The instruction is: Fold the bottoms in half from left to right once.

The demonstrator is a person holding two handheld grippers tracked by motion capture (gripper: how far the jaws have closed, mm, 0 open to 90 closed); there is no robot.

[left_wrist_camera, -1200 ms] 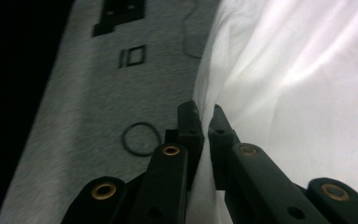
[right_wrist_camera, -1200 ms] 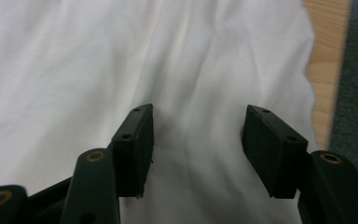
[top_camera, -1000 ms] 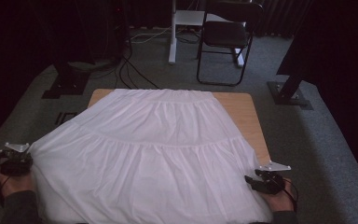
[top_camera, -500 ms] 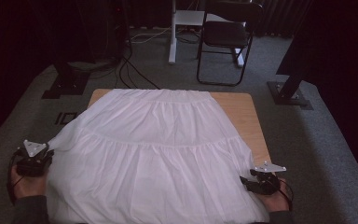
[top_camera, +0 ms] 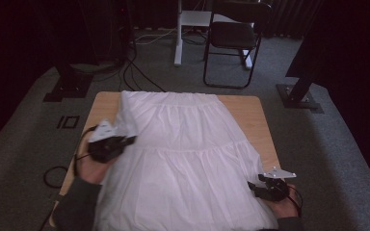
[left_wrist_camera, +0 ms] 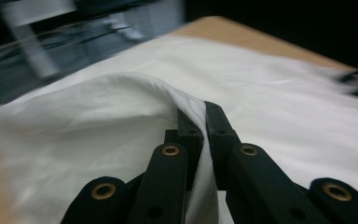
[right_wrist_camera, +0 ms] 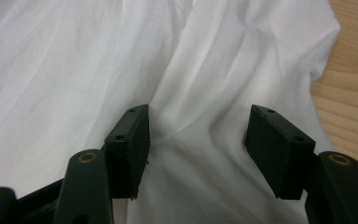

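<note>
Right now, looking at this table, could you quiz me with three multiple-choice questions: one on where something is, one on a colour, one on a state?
1. Where is the left gripper?
A. over the left side of the skirt
B. on the floor
C. on the chair

2. What colour is the skirt?
A. red
B. white
C. blue

3. How do the right gripper jaws stand?
A. clamped tight on cloth
B. apart, with cloth lying between them
C. holding a pen

Answers:
1 A: the high view shows it above the skirt's left part, on the wooden table.
2 B: the cloth is white in every view.
3 B: the right gripper view shows a wide gap between the black pads, with cloth between them.
</note>
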